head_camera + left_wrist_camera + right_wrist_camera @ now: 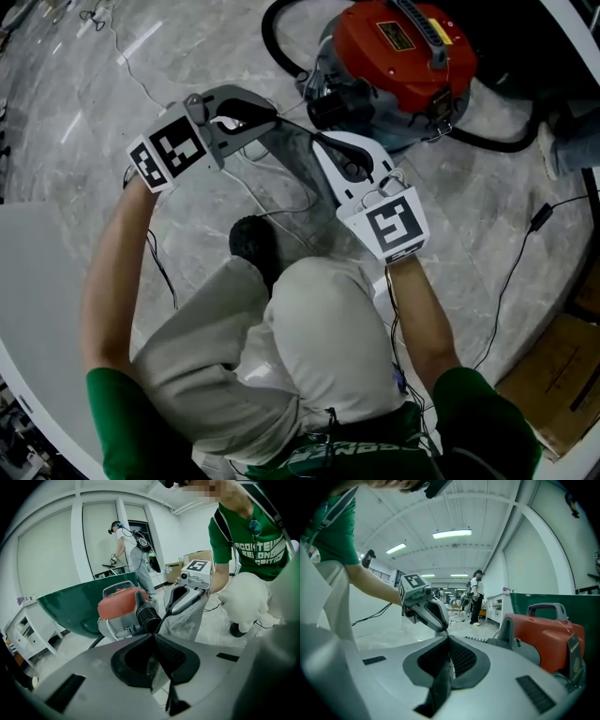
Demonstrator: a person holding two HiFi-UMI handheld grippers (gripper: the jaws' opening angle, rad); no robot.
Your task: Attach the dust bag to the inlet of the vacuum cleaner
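A vacuum cleaner with a red top and a grey drum stands on the floor at the upper right; its black ribbed inlet faces the grippers. A limp grey dust bag hangs stretched between them, just short of the inlet. My left gripper is shut on the bag's left top edge. My right gripper is shut on the right edge. In the left gripper view the jaws pinch thin fabric, with the bag and inlet beyond. The right gripper also pinches a dark fold of bag.
A black hose loops behind the vacuum, and thin cables trail over the marble floor. My knee and black shoe lie below the bag. A cardboard box sits at the lower right. A green panel and another person stand behind.
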